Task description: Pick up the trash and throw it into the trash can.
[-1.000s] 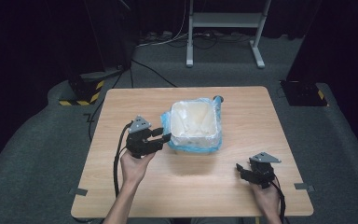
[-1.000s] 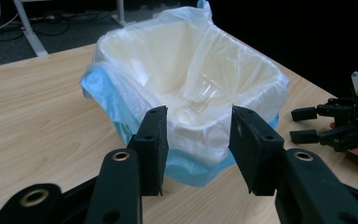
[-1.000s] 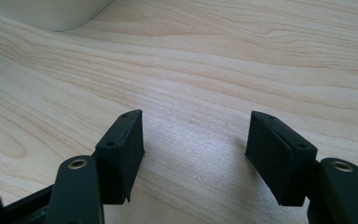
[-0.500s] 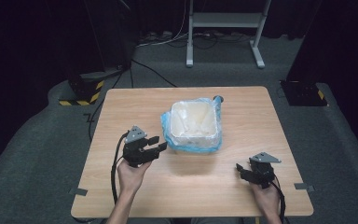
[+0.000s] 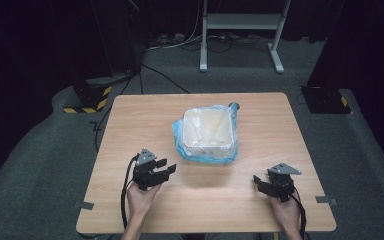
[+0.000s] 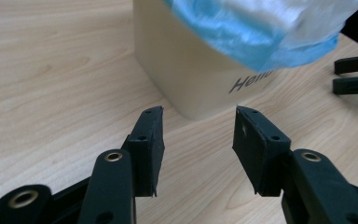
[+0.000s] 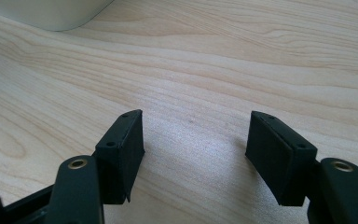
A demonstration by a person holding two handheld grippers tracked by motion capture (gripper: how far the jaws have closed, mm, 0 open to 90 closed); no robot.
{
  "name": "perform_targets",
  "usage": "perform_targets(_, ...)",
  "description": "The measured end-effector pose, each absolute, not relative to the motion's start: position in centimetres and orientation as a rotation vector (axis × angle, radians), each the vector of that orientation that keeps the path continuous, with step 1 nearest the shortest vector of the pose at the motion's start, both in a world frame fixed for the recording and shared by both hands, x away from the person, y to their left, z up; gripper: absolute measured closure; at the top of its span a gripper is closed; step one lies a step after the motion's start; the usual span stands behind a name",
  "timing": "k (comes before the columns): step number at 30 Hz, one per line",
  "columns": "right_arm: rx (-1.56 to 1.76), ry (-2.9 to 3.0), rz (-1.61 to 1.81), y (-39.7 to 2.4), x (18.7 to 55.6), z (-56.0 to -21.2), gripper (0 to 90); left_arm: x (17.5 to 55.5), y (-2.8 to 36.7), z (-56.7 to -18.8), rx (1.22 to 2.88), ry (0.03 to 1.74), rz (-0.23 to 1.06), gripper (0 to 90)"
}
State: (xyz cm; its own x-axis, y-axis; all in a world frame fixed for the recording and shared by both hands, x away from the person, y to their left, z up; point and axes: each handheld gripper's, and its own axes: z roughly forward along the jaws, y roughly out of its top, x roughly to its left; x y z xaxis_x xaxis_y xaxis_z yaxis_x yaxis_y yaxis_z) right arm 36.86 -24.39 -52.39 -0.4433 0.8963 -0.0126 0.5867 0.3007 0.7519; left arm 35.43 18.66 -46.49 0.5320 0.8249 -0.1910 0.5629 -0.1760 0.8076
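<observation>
One table; one bin (one blue liner); two grippers: left gripper, right gripper.

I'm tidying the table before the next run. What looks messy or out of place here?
The blue plastic bag lining the square white bin is untidy: it hangs crumpled and uneven over the rim, bunching low at the near side. A small dark object pokes out behind the bin; I can't tell what it is. Nothing looks spilled.

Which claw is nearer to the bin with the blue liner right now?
Left. The left claw sits just off the bin's near-left corner, open and apart from it. The right claw rests farther out, toward the table's near-right edge.
</observation>
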Motion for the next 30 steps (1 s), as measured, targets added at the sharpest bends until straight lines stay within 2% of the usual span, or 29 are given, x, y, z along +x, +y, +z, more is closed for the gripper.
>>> perform_targets(14, 1.321, 2.141, 0.960, -24.4, 36.9, -52.4, 36.0, 35.9, 18.0, -49.9, 1.962, 1.216, 0.459, 49.6)
perform_targets(18, 1.321, 2.141, 0.960, -24.4, 36.9, -52.4, 36.0, 36.7, 18.0, -50.9, 1.973, 1.260, 0.457, 45.2)
perform_targets(23, 1.322, 2.141, 0.960, -24.4, 36.9, -52.4, 36.0, 36.4, 18.4, -52.7, 1.955, 1.279, 0.544, 45.1)
perform_targets(30, 1.320, 2.140, 0.961, -24.4, 36.9, -52.4, 35.9, 36.5, 18.1, -52.7, 1.986, 1.262, 0.553, 34.0)
